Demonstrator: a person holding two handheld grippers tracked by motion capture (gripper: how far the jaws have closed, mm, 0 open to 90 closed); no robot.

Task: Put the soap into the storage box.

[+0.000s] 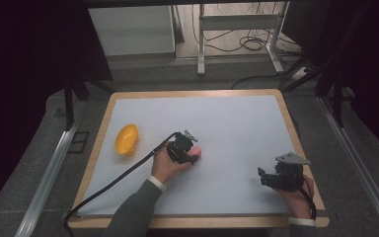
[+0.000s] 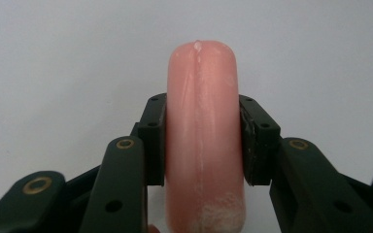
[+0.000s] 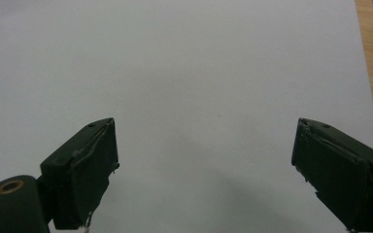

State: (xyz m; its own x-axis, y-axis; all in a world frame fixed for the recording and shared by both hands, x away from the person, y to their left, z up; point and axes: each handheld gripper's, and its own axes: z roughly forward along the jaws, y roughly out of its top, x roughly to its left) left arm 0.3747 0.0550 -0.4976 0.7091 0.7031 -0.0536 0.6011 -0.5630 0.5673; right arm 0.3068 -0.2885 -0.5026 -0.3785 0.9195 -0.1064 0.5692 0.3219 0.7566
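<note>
The pink sausage (image 2: 203, 141) is sitting clamped between the jaws of the left gripper (image 2: 203, 145), its rounded end sticking out past the fingertips (image 2: 154, 131) and its other end running back between the jaw arms. Both pads are pressing flat against its sides. In the high view, the sausage (image 1: 198, 152) is lying near the middle of the white table sheet (image 1: 237, 123), with the left gripper (image 1: 186, 150) over it. A yellow bowl (image 1: 127, 139) is lying tilted well apart behind the left hand (image 1: 167, 165). The right gripper (image 3: 204, 160) is hanging with its jaws spread wide, grasping nothing, over bare sheet near the wooden table edge (image 3: 371, 53).
</note>
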